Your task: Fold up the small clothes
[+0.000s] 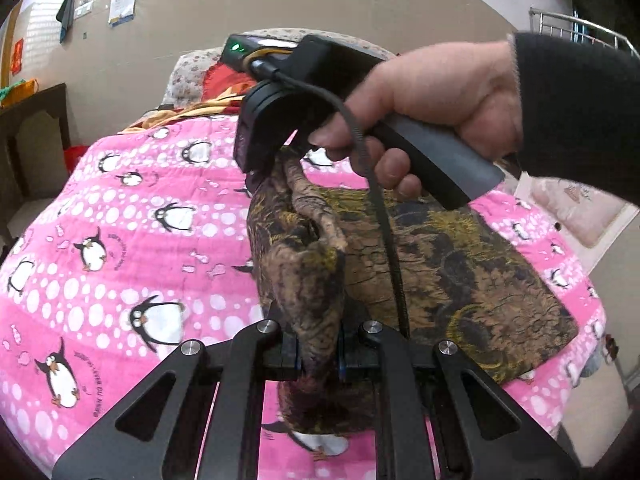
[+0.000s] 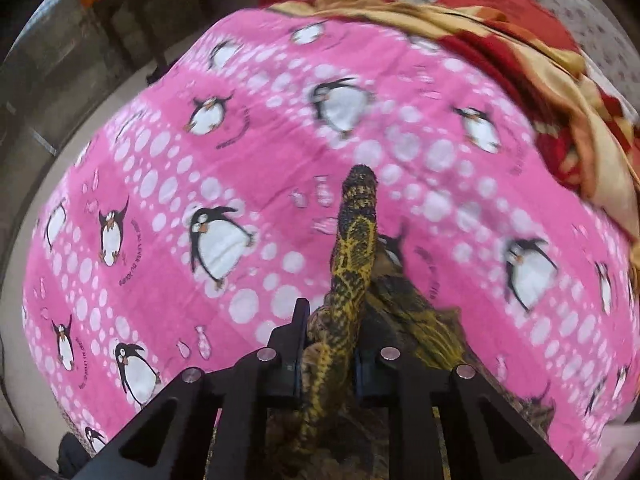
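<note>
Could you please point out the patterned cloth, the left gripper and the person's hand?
patterned cloth (image 1: 460,264), left wrist view, flat part lying on the bedspread.
left gripper (image 1: 319,354), left wrist view, between its fingertips.
hand (image 1: 432,108), left wrist view, knuckles.

Garment (image 1: 460,272) flat on quilt (image 1: 132,240), one edge bunched and lifted off quilt between left gripper (image 1: 318,360) and right gripper (image 1: 260,160). Blanket (image 2: 520,52) heaped at quilt's far end, pillow (image 1: 192,72) behind it. Cabinet (image 1: 32,128) left of quilt.
</note>
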Demonstrator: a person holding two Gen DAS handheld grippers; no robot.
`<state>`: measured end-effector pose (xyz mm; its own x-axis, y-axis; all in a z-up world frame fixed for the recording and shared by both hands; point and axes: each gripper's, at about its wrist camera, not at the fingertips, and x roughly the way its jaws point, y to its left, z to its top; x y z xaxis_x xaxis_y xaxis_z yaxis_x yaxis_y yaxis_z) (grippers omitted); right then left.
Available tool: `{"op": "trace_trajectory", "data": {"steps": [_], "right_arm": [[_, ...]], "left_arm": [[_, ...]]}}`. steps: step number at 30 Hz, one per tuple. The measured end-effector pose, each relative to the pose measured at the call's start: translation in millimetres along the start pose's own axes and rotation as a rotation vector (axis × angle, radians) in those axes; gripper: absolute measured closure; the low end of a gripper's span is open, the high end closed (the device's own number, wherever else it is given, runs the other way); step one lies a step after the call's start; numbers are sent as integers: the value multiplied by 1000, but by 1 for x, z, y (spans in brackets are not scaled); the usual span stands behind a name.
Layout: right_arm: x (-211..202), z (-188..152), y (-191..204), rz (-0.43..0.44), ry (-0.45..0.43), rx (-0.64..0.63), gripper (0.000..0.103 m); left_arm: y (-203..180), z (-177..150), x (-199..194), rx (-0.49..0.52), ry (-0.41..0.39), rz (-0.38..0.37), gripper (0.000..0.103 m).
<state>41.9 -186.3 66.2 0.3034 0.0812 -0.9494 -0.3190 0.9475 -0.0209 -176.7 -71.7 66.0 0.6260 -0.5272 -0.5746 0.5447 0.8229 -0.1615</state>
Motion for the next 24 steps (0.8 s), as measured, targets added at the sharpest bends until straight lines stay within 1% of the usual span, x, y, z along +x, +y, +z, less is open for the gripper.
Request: {"op": "trace_trajectory", "data": {"steps": [2, 5, 10, 12, 15, 18, 24], "right_arm": [[-11, -12, -16, -9, -17, 26, 88], [-22, -27, -29, -26, -32, 55, 88], [-41, -59, -58, -34, -48, 109, 89], [-48, -69, -67, -33, -55, 125, 89], [-49, -79, -79, -38, -55, 135, 89], [-46, -87, -87, -41, -51, 146, 89], [-42, -103, -106, -31, -54, 176, 89]], "left_arm": [[-5, 3, 1, -9, 9, -21, 93], [-17, 8, 3, -33, 35, -73, 93], [-41, 13, 7, -23, 55, -130, 93], [-48, 12, 13, -42, 82, -156, 93], [-61, 12, 18, -24, 103, -164, 93], [-74, 11, 23, 11, 127, -159, 93], [-94, 9, 32, 42, 161, -141, 93]]}}
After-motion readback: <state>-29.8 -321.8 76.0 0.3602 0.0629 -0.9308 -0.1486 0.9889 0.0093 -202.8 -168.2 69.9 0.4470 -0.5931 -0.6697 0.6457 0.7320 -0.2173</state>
